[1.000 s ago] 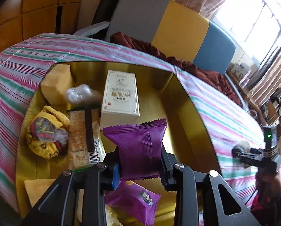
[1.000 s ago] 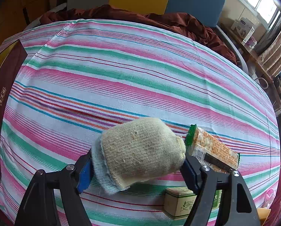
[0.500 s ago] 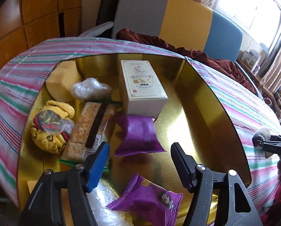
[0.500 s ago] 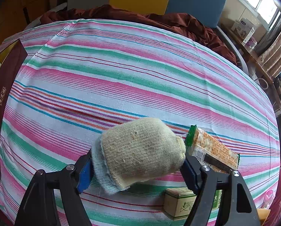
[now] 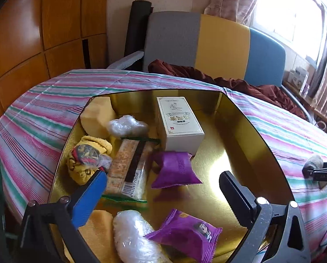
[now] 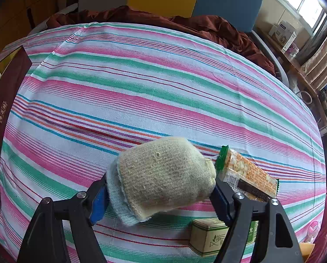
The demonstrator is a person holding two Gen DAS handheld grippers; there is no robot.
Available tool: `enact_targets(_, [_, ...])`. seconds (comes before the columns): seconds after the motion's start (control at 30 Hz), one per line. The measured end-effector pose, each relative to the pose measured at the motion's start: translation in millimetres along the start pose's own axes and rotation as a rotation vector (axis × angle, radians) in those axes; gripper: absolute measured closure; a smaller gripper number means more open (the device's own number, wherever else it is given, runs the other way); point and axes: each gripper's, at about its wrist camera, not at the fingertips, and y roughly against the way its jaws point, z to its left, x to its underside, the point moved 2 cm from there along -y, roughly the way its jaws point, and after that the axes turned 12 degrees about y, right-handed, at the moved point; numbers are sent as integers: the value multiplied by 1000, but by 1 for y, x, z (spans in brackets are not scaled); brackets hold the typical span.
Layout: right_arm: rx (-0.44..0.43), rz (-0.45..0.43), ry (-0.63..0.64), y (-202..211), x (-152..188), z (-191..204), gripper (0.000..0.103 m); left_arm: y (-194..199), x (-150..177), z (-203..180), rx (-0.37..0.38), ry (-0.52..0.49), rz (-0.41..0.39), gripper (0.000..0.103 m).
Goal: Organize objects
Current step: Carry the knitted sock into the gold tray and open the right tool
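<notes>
- Left gripper [image 5: 163, 188]: its jaws are opening, spread wide with nothing between them, above the gold box [image 5: 240, 118]. A purple pouch [image 5: 174, 171] lies loose on the box floor just ahead of the fingers, leaning near the white carton [image 5: 178, 118].
- Risk here, as I judge it: the blue-padded finger [image 5: 88, 195] hangs close over the cracker pack [image 5: 128, 166] and the yellow cloth bundle [image 5: 88, 160]. Pulling out crookedly could drag either one or tip the pouch.
- The left half of the box is crowded: a sponge [image 5: 95, 118], a plastic wad [image 5: 126, 125], a wrapped roll [image 5: 134, 239] and a second purple pouch [image 5: 185, 234] near the front. Bare floor remains on the right side, so the next item would best land there.
- Right gripper [image 6: 161, 192]: clamped on a knitted pad [image 6: 163, 175], held above the striped cloth [image 6: 141, 76].
- Risk: the pad is soft and bulges past the fingers, so it may slip or sag in carrying.
- Just right of it lies another cracker pack [image 6: 249, 173], touching or nearly touching the right finger, with a green tin [image 6: 209, 236] below; lifting could nudge them.
- The box's dark outer wall [image 6: 1, 109] stands at far left, well apart from the pad.
</notes>
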Motion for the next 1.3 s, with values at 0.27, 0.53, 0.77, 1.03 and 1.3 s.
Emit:
enact_targets(0.27, [1,-1,0,0,1,0,24,8,4,2,22,-2,-24,0])
enact_targets(0.53, [31,-8,10,3,1,4,25,23,3,4,-4,-17,-66,0])
enact_targets(0.77, [68,-10,5,10,0,11,29,40,2,13,-52,-31,-124,0])
enact_targets(1.03, [-37,-138,-31,61,-10,37,29,56,-3,32,-73,8,-186,0])
enact_targets(1.3, [-203,-333,94,127,-40,122,29,74,-8,42,-72,16,-238,0])
